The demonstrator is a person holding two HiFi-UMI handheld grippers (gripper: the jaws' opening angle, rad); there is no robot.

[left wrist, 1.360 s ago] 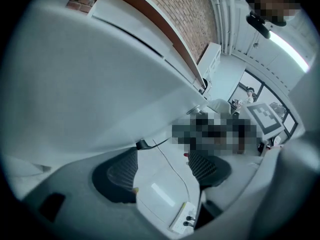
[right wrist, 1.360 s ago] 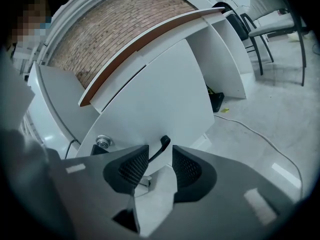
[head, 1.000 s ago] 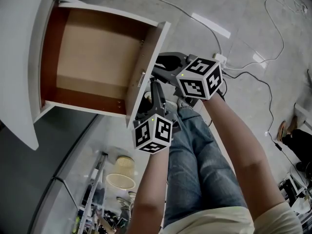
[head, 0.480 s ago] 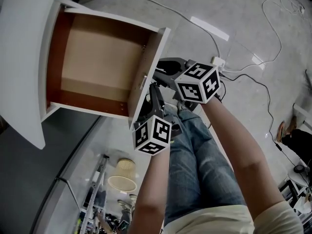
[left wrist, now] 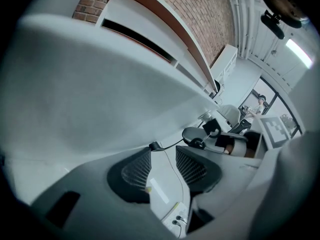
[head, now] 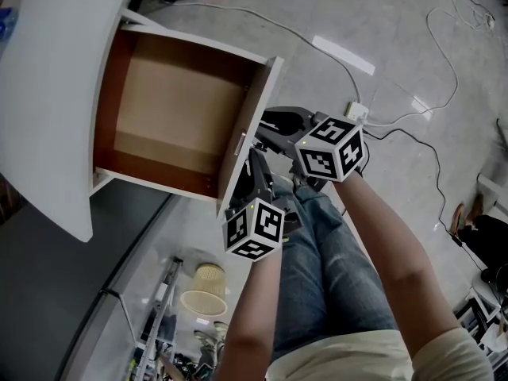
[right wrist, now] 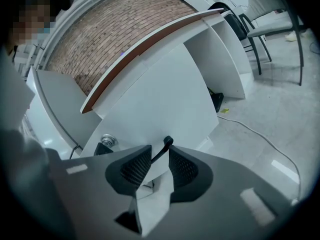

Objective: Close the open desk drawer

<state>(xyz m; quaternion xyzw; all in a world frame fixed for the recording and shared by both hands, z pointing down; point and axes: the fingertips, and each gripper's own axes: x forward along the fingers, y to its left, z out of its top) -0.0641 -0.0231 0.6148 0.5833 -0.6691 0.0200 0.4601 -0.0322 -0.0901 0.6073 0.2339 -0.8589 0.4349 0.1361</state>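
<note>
The drawer (head: 178,105) had a matt, pale wood-like bottom and a smooth white front; the floor (head: 397,22) was glossy; the brick wall (right wrist: 110,29) looked rough; the right gripper (right wrist: 159,156) had matt black ridged pads (right wrist: 134,170)

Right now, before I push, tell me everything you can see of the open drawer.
The drawer is pulled out from under the white desk top and is empty. Pale brown bottom board, reddish-brown inner sides, white front panel with a small metal fitting. The right gripper is close to the front's outer face, fingers apart; contact is unclear.
</note>
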